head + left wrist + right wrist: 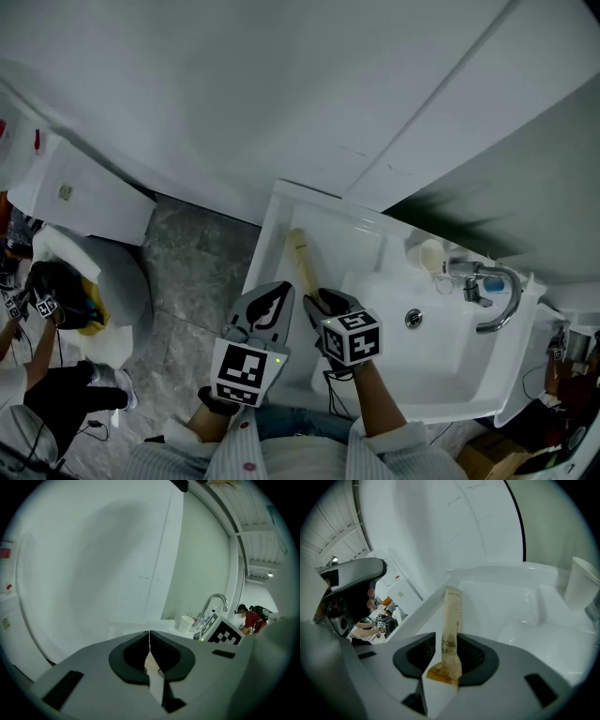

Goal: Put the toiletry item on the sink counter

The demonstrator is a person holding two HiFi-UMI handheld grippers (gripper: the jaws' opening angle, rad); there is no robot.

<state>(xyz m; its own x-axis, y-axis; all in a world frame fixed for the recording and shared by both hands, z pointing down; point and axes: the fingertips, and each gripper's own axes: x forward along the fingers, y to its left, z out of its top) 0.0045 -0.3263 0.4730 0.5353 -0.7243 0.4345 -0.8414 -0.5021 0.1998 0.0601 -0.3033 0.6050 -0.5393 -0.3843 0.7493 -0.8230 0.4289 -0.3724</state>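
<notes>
A toothbrush in a tan paper packet (302,261) lies lengthwise on the left ledge of the white sink (273,234). In the right gripper view the packet (451,620) runs away from me between the two dark pads. Its near end rests between the jaws, with a gap at the left pad. My right gripper (319,302) (448,640) is open around the packet's near end. My left gripper (278,292) hangs just left of the sink's edge. Its jaws (149,634) are shut with nothing between them.
A chrome faucet (487,291) and a white cup (429,253) stand at the sink's back right, and the cup (579,590) also shows in the right gripper view. Grey marbled floor (192,272) lies left of the sink. Another person (37,319) crouches at far left by a white fixture (108,281).
</notes>
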